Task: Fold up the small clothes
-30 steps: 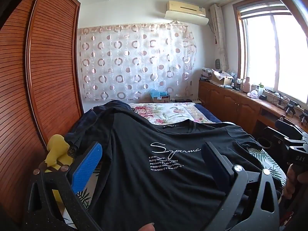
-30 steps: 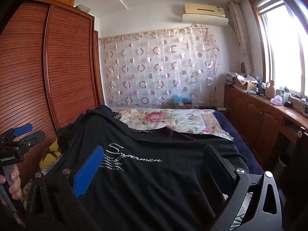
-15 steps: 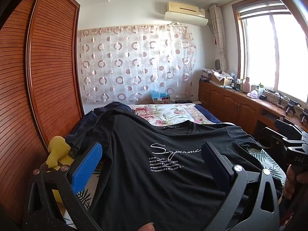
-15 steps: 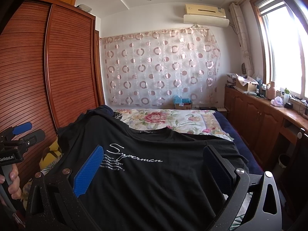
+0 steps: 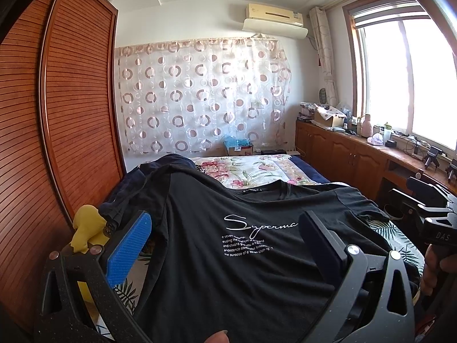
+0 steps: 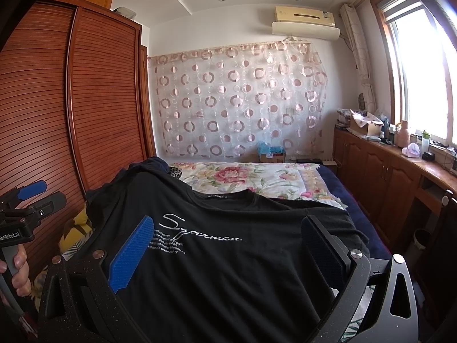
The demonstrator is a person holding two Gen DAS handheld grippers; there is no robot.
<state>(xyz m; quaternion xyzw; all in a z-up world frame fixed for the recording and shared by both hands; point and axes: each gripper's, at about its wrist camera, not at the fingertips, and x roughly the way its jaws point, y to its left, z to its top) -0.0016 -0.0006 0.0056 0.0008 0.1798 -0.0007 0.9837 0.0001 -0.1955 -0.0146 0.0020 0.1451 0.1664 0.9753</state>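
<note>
Jaws on both the left gripper (image 5: 225,245) and right gripper (image 6: 228,250) stand wide apart, gripping nothing. One black T-shirt (image 6: 222,257) lies spread flat across one floral bed (image 6: 257,177), under both grippers

1 black T-shirt (image 5: 234,257) is counted on 1 bed (image 5: 257,168). 2 grippers are seen, left (image 5: 225,245) & right (image 6: 228,248), w/ 2 fingers ea. 1 yellow item (image 5: 85,228), 1 AC unit (image 5: 274,20), 1 curtain (image 5: 200,94).
</note>
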